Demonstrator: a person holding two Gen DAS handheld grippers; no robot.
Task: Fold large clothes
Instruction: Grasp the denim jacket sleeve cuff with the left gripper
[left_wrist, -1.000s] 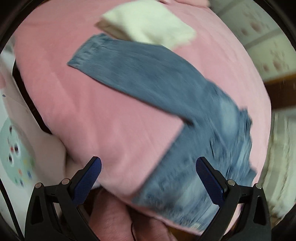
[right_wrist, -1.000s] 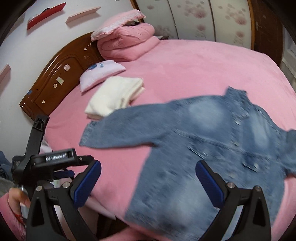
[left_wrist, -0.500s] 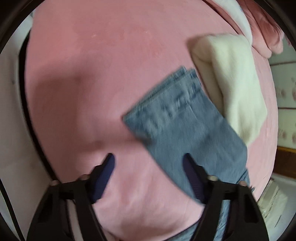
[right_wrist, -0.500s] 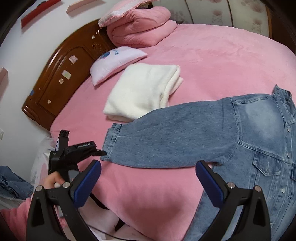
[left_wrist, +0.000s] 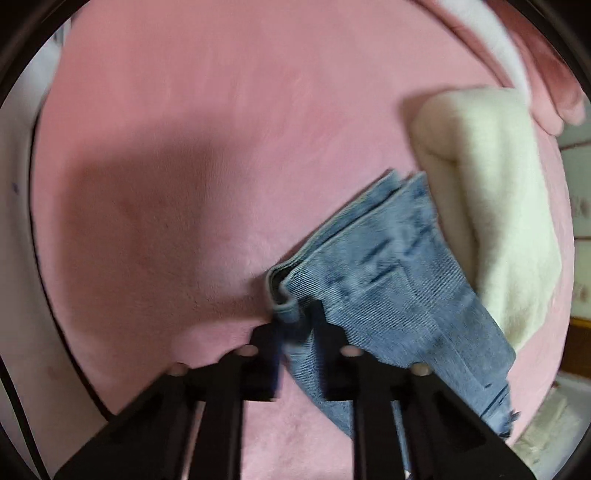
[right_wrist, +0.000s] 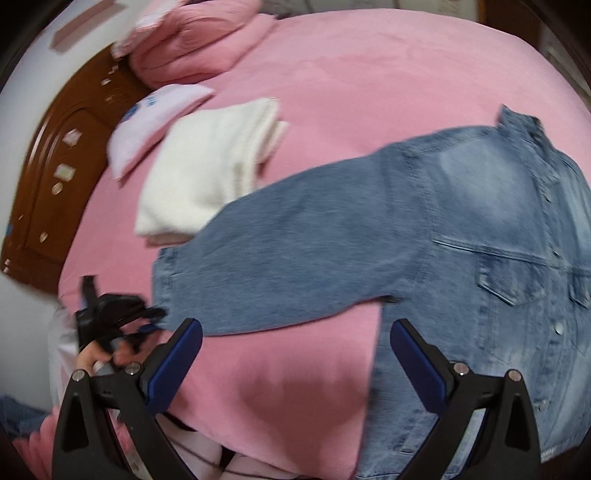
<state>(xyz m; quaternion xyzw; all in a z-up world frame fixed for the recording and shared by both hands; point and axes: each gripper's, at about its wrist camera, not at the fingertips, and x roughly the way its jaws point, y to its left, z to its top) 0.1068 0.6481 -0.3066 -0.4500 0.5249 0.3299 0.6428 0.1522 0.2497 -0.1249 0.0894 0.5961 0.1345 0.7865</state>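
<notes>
Denim jacket: spread flat on my pink bed. Sleeve runs long, cuff farthest from body. My left gripper is closing onto that cuff; right gripper open over the bed near the hem, holding nothing.

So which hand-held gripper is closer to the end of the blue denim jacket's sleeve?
Left. The left hand-held gripper is closing on the sleeve cuff; the right hand-held gripper hangs open over the pink bedspread.

We see jacket cut off at right edge; cuff partly hidden between left gripper fingers.
</notes>
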